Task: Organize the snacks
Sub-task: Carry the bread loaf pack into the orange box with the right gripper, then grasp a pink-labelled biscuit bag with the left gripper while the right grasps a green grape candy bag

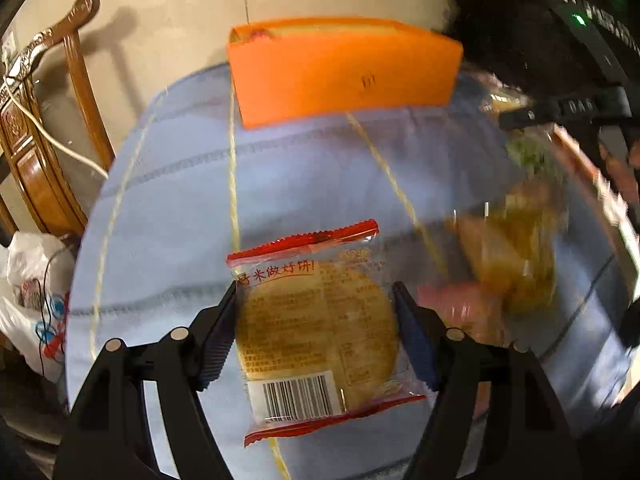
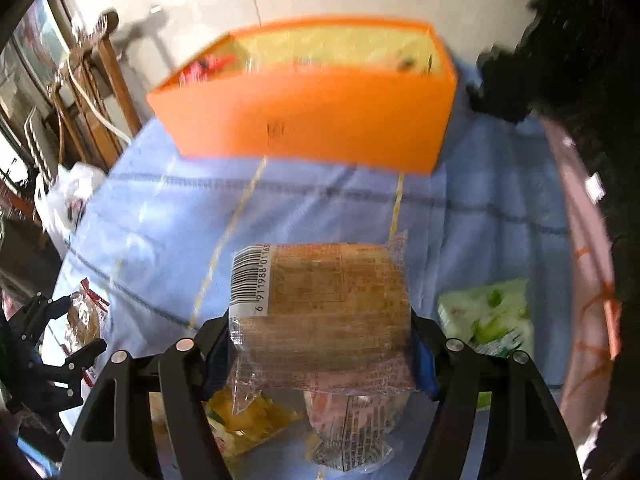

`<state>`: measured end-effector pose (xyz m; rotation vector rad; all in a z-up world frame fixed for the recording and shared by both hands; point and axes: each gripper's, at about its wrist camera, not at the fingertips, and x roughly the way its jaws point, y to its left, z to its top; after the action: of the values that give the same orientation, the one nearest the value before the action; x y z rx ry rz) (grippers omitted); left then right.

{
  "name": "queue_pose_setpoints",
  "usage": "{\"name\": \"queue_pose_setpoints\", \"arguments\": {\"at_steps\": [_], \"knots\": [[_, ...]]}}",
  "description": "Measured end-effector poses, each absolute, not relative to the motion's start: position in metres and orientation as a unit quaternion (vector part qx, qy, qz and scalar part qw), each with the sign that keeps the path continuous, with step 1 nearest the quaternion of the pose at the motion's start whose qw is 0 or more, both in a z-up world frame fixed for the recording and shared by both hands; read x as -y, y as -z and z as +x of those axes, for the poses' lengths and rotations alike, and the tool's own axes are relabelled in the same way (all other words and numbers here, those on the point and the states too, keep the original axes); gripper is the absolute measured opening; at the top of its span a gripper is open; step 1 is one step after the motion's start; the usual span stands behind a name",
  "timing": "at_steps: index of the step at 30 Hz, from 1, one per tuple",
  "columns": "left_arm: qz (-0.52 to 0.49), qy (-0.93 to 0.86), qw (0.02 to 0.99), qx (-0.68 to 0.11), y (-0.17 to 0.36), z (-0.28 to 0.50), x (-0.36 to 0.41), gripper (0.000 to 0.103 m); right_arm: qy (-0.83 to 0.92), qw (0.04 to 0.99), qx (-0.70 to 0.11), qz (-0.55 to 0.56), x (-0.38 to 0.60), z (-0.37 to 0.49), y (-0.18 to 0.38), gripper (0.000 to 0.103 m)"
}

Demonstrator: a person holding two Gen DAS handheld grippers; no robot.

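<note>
Orange box [image 2: 308, 120] stands at worktop [image 1: 300, 184] far edge. Left claw [image 1: 316, 334] clamped on cracker pack [image 1: 320, 332]; right claw [image 2: 320, 340] clamped on cake pack [image 2: 324, 308]. Risk: slick wrappers slipping out mid-carry, or catching the box rim.

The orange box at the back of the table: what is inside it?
The right wrist view shows the orange box open on top, with a pale yellow inner wall and something red in its left corner. Its front wall covers everything lower, so the contents cannot be told.
</note>
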<state>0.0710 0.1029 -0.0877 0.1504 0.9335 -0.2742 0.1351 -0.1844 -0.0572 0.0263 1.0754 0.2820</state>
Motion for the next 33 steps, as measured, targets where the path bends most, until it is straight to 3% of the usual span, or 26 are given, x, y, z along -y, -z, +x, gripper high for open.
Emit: {"name": "queue_pose_setpoints", "arguments": {"at_steps": [6,14,23,31,33], "knots": [[0.005,0.135,0.919,-0.371,0.009,0.137,-0.104,0.071,-0.138,0.895,-0.424,0.04,0.182,0.169,-0.007,0.072],[0.04,0.087,0.929,-0.358,-0.045,0.248,-0.069,0.071,-0.051,0.905,-0.422,0.028,0.17,0.251,-0.033,0.072],[0.032,0.021,0.914,-0.405,-0.037,0.323,-0.059,0.071,-0.007,0.89,-0.455,0.042,0.169,0.298,-0.019,0.072],[0.005,0.043,0.914,-0.404,-0.03,0.341,-0.058,0.071,-0.016,0.885,-0.463,0.046,0.164,0.321,-0.013,0.073],[-0.01,0.045,0.917,-0.395,-0.032,0.344,-0.058,0.081,-0.013,0.882,-0.466,0.06,0.167,0.329,-0.013,0.076]]}}
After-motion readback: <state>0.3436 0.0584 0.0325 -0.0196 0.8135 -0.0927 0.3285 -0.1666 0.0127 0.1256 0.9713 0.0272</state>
